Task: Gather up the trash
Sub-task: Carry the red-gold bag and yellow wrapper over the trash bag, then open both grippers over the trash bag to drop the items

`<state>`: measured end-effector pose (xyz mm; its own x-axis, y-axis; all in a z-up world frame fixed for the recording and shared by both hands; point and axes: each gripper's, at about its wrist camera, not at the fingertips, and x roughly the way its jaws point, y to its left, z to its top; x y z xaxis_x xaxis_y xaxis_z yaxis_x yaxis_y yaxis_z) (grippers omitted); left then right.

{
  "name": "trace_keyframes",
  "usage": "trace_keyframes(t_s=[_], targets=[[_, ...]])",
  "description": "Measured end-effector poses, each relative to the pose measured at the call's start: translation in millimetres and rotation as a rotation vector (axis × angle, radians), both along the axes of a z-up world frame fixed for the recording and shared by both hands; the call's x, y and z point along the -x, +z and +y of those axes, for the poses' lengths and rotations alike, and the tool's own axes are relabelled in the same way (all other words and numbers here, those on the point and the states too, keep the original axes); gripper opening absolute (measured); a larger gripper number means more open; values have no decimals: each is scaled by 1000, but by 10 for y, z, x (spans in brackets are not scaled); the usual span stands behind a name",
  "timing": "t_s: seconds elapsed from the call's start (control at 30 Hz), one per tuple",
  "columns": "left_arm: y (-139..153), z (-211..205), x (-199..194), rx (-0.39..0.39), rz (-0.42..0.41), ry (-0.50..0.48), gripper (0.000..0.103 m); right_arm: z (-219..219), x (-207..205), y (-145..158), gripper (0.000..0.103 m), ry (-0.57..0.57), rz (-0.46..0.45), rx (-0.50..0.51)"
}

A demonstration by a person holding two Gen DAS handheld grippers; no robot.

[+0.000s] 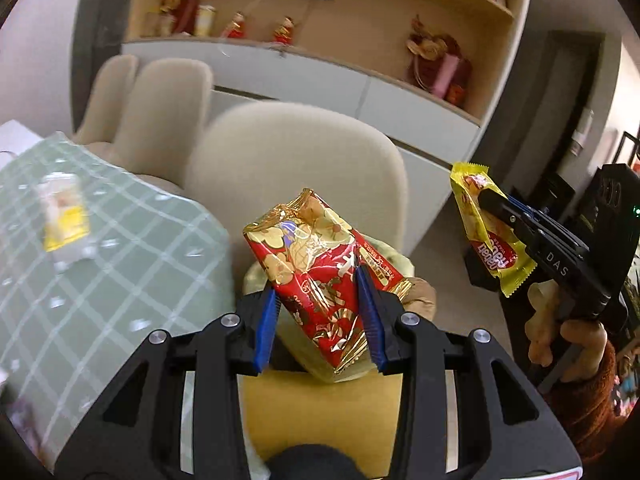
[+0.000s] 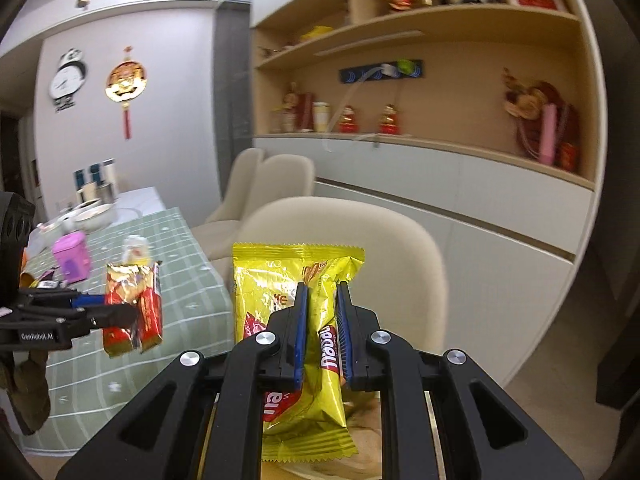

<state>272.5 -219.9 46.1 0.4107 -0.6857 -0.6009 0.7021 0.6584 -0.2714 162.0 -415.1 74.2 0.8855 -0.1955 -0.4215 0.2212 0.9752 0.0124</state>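
Upright red wrapper (image 1: 320,276) in left tongs (image 1: 320,312) (clamped)

Cream chairs (image 2: 344,240) stand beside the green-checked counter (image 2: 180,280); wooden shelves (image 2: 440,24) above white cabinets (image 2: 480,216), a panda clock (image 2: 68,78) on the pale wall.

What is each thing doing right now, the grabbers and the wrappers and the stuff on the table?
Left gripper: shut on red wrapper.
Right gripper: shut on yellow wrapper.
Red wrapper: crinkled, held up off the table.
Yellow wrapper: pinched at its middle, held up.
Small packet: lying on the green tablecloth.
Bowl: upright on the table.
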Motion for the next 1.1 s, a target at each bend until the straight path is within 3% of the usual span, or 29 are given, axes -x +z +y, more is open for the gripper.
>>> trace_keyframes(t_s=[0.3, 0.47, 0.6, 0.7, 1.1], targets=[[-494, -883, -140, -67, 94, -112, 35, -557, -13, -275, 15, -76, 26, -40], [-728, -1188, -280, -114, 134, -135, 36, -645, -63, -399, 15, -84, 42, -53], [-835, -1348, -419, -129, 151, -139, 52, -731, -151, -525, 15, -87, 59, -81], [-829, -1317, -512, -121, 152, -112, 57, -753, -207, -599, 15, -79, 69, -98], [-555, -778, -306, -126, 81, -56, 57, -412, -815, -924, 15, 49, 158, -59]])
